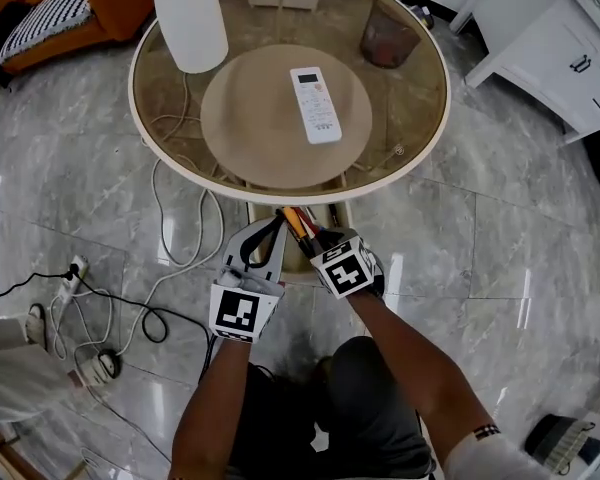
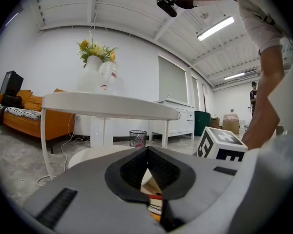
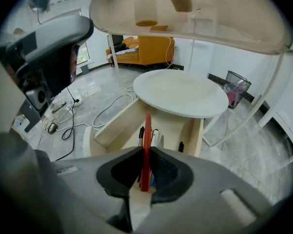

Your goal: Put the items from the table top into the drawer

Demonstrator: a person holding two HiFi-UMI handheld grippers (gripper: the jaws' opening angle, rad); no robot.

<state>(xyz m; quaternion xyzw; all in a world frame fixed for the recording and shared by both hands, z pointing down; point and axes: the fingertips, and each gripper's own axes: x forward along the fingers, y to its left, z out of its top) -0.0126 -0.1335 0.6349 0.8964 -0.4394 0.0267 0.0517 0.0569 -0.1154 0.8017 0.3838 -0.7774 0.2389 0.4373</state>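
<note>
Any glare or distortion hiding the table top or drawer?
Head view: glare streaks the grey marble floor; the round glass table top reads clearly. Right gripper view: fisheye bending, yet the open wooden drawer and thin red stick look sharp. Left gripper view: black vignetted corners.

Orange sofa (image 1: 115, 3), bin (image 2: 137, 138), wht cabinet (image 1: 550, 58)
</note>
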